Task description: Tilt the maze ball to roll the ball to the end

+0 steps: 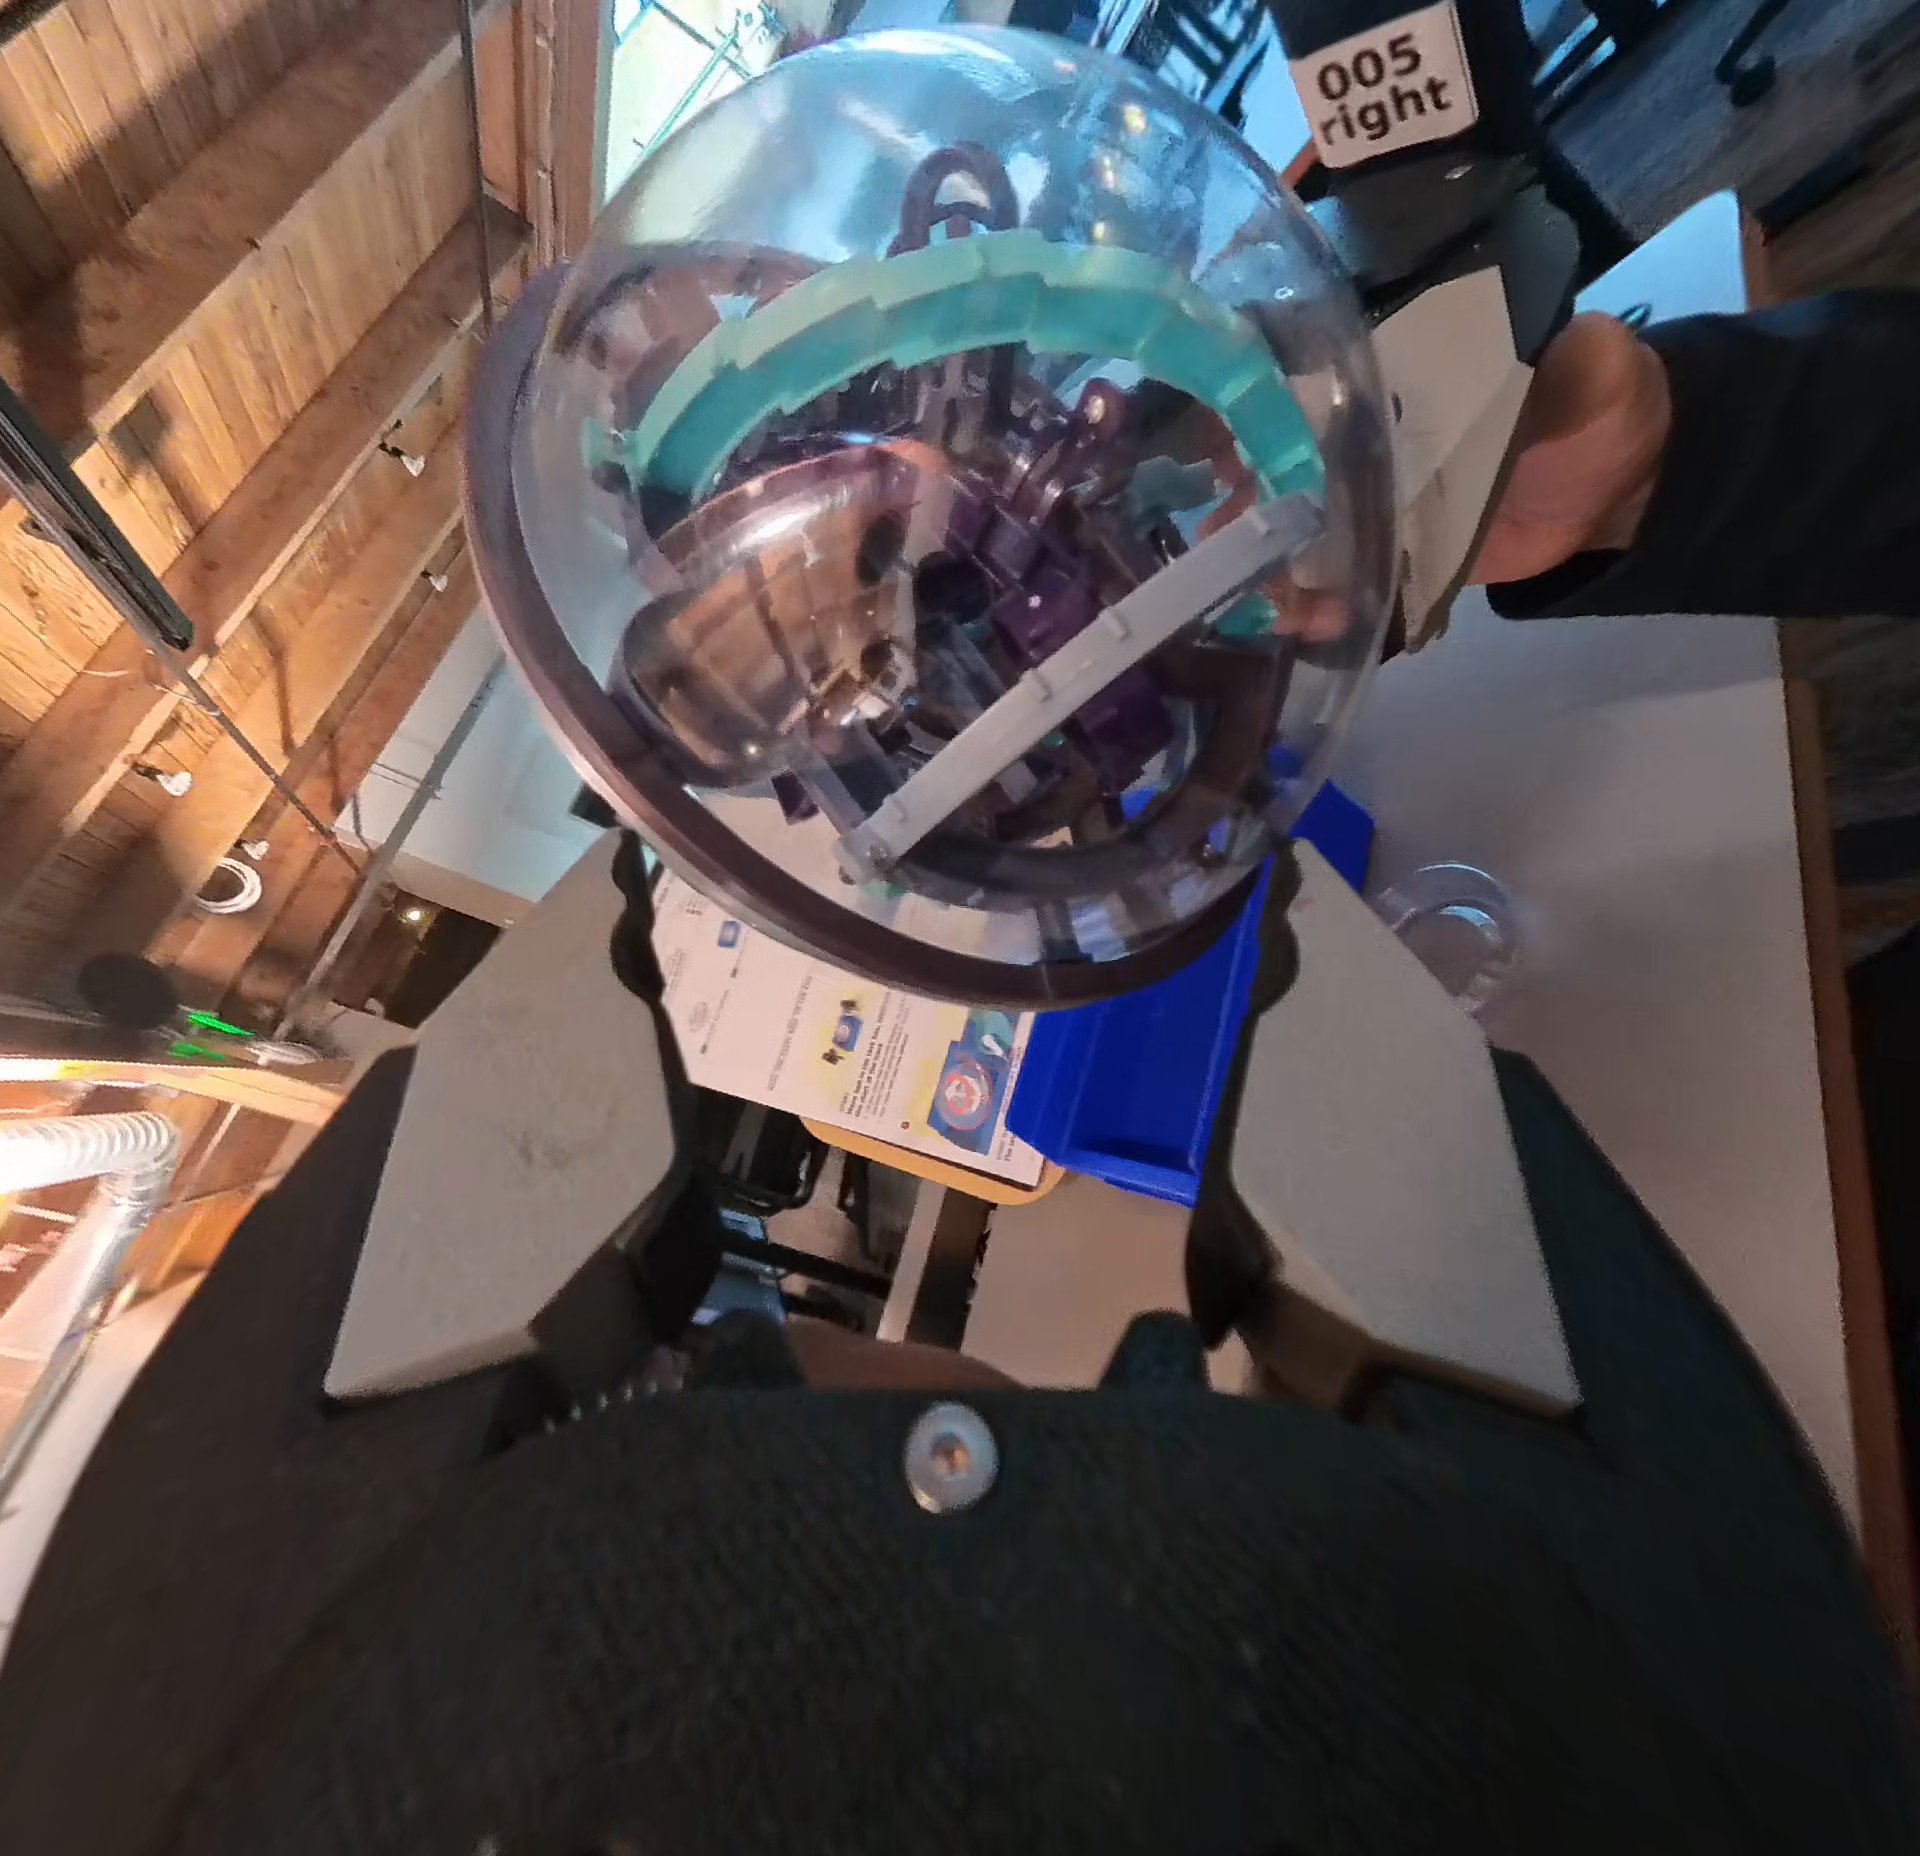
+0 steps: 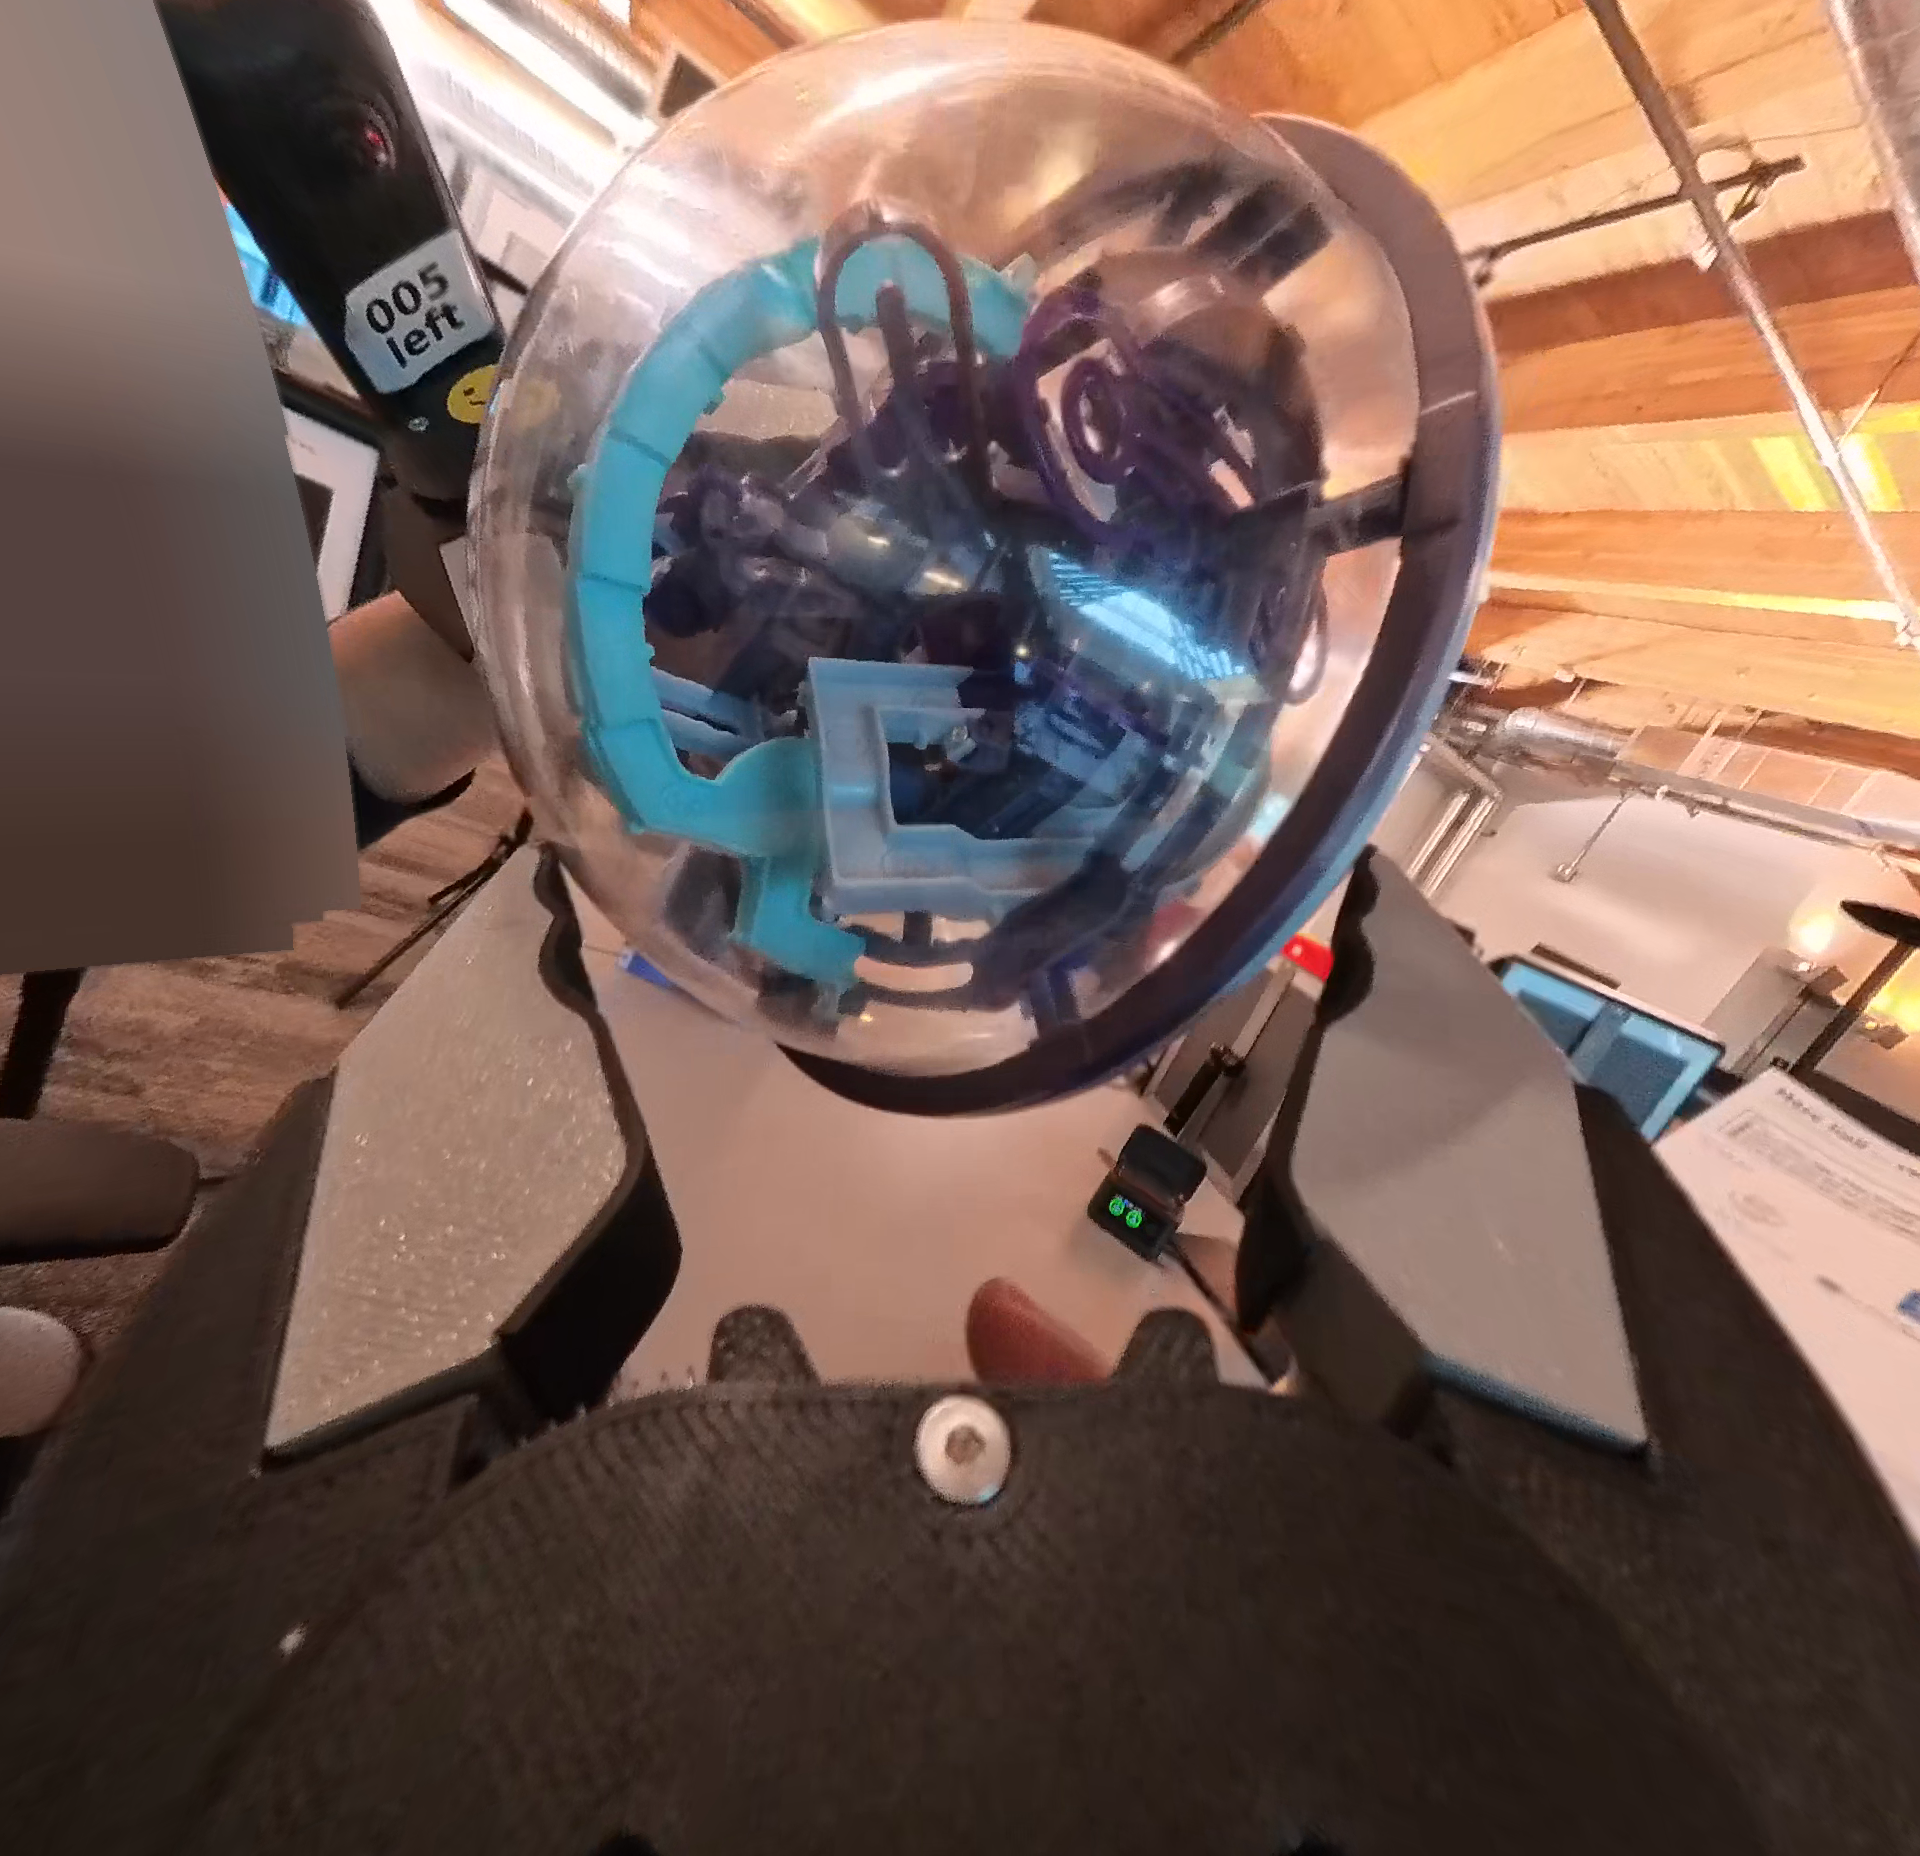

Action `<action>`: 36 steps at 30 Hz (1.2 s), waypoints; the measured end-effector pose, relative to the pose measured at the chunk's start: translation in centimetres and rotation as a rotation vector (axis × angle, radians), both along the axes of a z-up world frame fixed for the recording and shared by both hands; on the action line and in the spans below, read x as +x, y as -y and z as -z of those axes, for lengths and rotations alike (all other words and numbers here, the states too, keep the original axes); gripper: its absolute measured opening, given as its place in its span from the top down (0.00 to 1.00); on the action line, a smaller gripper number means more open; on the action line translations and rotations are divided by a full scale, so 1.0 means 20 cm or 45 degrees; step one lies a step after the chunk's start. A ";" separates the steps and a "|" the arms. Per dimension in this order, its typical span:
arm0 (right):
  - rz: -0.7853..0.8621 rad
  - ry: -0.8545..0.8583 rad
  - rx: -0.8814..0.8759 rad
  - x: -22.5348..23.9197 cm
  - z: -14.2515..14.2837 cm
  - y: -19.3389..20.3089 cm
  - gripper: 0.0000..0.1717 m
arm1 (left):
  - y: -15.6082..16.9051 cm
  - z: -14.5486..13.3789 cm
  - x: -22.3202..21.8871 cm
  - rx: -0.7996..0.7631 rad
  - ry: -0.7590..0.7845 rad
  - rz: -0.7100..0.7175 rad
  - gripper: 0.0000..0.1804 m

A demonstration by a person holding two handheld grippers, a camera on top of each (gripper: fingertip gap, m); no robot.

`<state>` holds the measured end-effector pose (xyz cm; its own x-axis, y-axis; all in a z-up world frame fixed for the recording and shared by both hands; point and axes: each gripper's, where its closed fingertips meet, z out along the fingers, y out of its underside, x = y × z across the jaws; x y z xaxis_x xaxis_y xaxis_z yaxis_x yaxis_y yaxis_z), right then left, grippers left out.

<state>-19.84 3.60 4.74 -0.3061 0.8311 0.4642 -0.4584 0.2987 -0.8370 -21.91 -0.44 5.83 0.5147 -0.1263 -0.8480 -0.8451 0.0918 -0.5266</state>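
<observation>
The maze ball [image 1: 935,518] is a clear sphere with a dark equator ring, a teal track and purple and grey tracks inside. It is lifted off the table and tilted. My left gripper [image 1: 956,861] is shut on it, its pads pressing the lower sides. My right gripper [image 2: 956,871] is shut on the same maze ball [image 2: 966,559] from the opposite side. One of the right gripper's fingers [image 1: 1455,476] shows against the ball's far right in the left wrist view. The left gripper's body [image 2: 416,248] shows behind the ball in the right wrist view. I cannot pick out the small rolling ball for sure.
Below the ball are a white table [image 1: 1610,767], a blue bin [image 1: 1143,1058], a printed instruction sheet [image 1: 831,1037] and a clear plastic stand [image 1: 1455,923]. A person's hand [image 1: 1579,456] holds the right gripper. A small black device with green lights [image 2: 1138,1193] sits on the table.
</observation>
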 end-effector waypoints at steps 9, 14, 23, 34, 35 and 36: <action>0.028 0.073 -0.108 -0.03 0.05 -0.02 0.18 | -0.04 0.07 -0.04 -0.066 0.135 0.038 0.36; -0.040 0.038 -0.195 0.00 -0.03 -0.04 0.18 | -0.06 -0.03 0.01 -0.085 0.137 0.050 0.36; -0.013 -0.221 -0.100 0.13 -0.12 -0.04 0.18 | -0.06 -0.12 0.12 -0.082 -0.157 -0.090 0.36; 0.034 -0.244 0.043 0.19 -0.13 0.00 0.17 | -0.03 -0.13 0.19 0.104 -0.233 -0.069 0.35; 0.030 -0.244 0.049 0.19 -0.14 0.01 0.17 | -0.02 -0.13 0.19 0.117 -0.222 -0.064 0.35; 0.024 -0.241 0.052 0.19 -0.14 0.02 0.17 | -0.02 -0.13 0.19 0.131 -0.207 -0.056 0.35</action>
